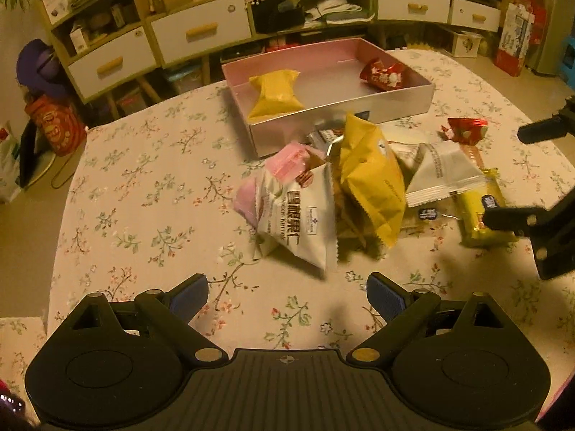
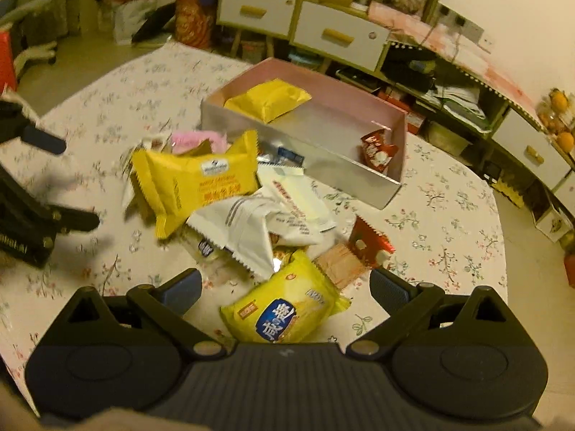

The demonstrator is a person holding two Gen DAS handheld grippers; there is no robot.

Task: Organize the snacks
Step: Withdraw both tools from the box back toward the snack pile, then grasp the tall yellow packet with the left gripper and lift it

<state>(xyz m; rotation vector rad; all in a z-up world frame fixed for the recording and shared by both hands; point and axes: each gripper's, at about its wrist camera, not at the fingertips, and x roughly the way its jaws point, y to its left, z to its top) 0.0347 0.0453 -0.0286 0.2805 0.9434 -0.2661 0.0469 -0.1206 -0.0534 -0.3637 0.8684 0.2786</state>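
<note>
Your tabletop (image 1: 143,186), under a floral cloth, carries the pink box (image 1: 345,106) at 12 o'clock from your left gripper (image 1: 287,298). The box is open-topped and holds two items: a yellow packet (image 1: 275,93) at its 9 o'clock end and a red wrapper (image 1: 382,73) at its 3 o'clock end, well apart.

The snack pile (image 1: 345,194) lies just beside the box's near wall. In it you have a large yellow pouch (image 1: 370,179) propped upright, a white packet (image 1: 298,215) with dark lettering at its 9 o'clock, a pink packet (image 1: 287,161) partly under that, and a white-grey packet (image 1: 442,172) at 3 o'clock. A red wrapper (image 1: 465,130) sits apart at 2 o'clock.

Your left jaws are spread wide over bare cloth, holding nothing. Your right gripper (image 2: 285,292) is likewise spread wide, with a yellow packet with blue label (image 2: 287,309) lying between its fingers; contact cannot be confirmed.

Items beneath the pile are covered and unreadable.
</note>
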